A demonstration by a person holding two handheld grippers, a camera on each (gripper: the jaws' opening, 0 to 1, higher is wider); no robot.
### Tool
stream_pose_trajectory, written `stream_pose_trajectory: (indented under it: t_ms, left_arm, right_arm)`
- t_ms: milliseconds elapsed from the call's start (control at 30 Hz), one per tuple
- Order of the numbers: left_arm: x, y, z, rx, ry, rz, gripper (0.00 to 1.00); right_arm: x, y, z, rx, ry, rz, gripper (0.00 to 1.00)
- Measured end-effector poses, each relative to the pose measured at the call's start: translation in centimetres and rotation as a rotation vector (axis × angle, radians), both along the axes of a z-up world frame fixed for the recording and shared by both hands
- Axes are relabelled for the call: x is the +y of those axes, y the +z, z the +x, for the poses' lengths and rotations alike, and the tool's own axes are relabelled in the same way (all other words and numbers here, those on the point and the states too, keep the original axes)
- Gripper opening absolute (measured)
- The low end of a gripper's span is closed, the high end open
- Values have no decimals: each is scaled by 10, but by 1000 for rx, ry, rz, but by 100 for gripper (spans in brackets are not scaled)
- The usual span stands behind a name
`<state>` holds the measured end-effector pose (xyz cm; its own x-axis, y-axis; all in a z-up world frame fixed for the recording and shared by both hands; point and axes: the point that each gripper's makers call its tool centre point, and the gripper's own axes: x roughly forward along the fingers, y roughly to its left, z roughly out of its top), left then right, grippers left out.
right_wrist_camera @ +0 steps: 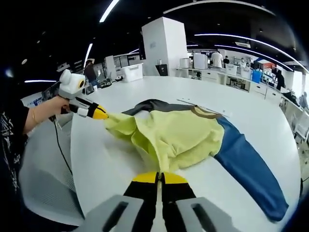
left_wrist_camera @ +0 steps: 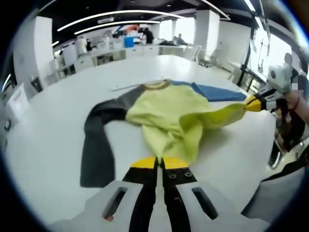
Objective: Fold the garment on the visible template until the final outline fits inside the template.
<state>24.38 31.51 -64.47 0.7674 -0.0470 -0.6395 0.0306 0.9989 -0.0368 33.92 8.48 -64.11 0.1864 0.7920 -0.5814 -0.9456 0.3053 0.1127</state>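
A sweater with a yellow body [left_wrist_camera: 164, 111], a dark grey sleeve [left_wrist_camera: 96, 145], a blue sleeve [left_wrist_camera: 217, 92] and a brown collar [left_wrist_camera: 155, 85] lies on the white table [left_wrist_camera: 58, 121]. My left gripper [left_wrist_camera: 160, 164] is shut on the yellow hem, which is lifted off the table. Off to the right, my right gripper [left_wrist_camera: 251, 103] pinches the other hem corner. In the right gripper view, the right gripper [right_wrist_camera: 160, 178] is shut on the yellow body [right_wrist_camera: 178, 130], and the left gripper [right_wrist_camera: 101, 115] holds the far corner. The blue sleeve [right_wrist_camera: 246, 164] lies flat to the right.
A thin pale strip [left_wrist_camera: 130, 86] lies on the table beside the collar. A person's hand [right_wrist_camera: 53, 108] holds the left gripper. A white chair [right_wrist_camera: 43, 179] stands at the table's edge. Counters, pillars and people stand far behind.
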Motion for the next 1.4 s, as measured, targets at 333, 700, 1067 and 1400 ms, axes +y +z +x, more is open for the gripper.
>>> stream_pose_trajectory:
  t_ms: [333, 700, 1067, 1400]
  left_arm:
    - [0, 7, -18, -30, 28, -2, 0]
    - [2, 2, -37, 5, 38, 32, 0]
    - [0, -16, -55, 60, 71, 21, 0]
    - [0, -33, -66, 116, 73, 28, 0]
  right_arm:
    - [-19, -4, -12, 12, 0, -27, 0]
    - [-39, -16, -22, 54, -44, -85, 0]
    - [-56, -30, -24, 36, -59, -149, 0]
    - [-64, -44, -27, 27, -58, -200, 0]
